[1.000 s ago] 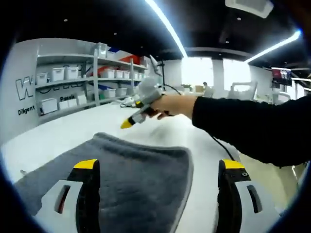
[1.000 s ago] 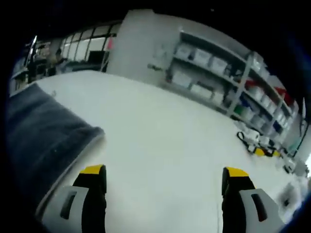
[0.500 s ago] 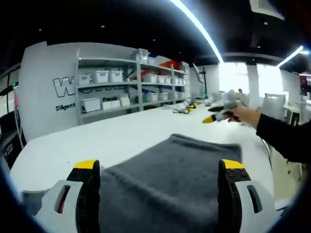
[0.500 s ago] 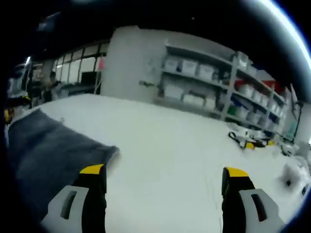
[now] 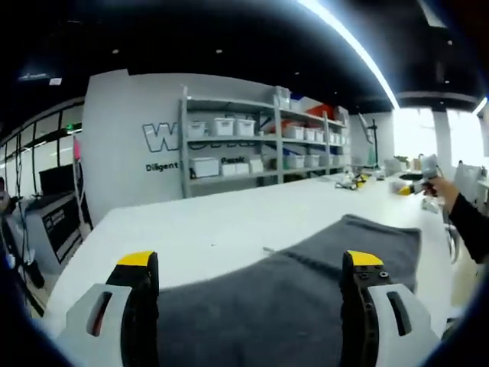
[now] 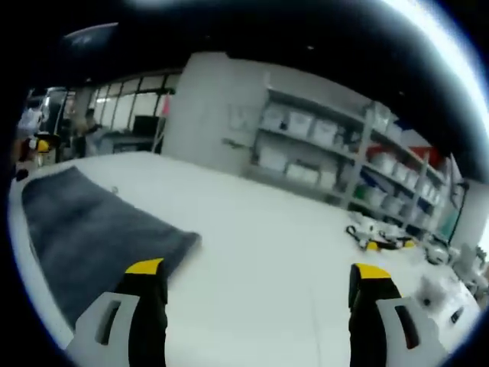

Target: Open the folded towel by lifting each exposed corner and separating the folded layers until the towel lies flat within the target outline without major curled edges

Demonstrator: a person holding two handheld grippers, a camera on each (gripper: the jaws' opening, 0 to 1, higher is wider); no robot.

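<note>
A folded dark grey towel (image 5: 306, 283) lies on the white table (image 5: 206, 229), running from between my left gripper's jaws out to the right. My left gripper (image 5: 248, 264) is open and hovers over the towel's near part, holding nothing. In the right gripper view the same towel (image 6: 92, 229) lies at the left, with one corner near the left jaw. Open too, my right gripper (image 6: 256, 271) sits above bare table beside that corner. At the far right of the left gripper view, a person's hand holds the right gripper (image 5: 419, 182) past the towel's far end.
Shelves with white bins (image 5: 252, 145) line the far wall behind the table; they show again as shelves (image 6: 344, 145) in the right gripper view. Cables and small yellow-tipped tools (image 6: 378, 233) lie on the table at the far right. Bare white tabletop (image 6: 252, 229) spreads beside the towel.
Both views have swung, so the cameras moved. In the left gripper view the hand with the other gripper has gone from centre to far right. The towel lies as before.
</note>
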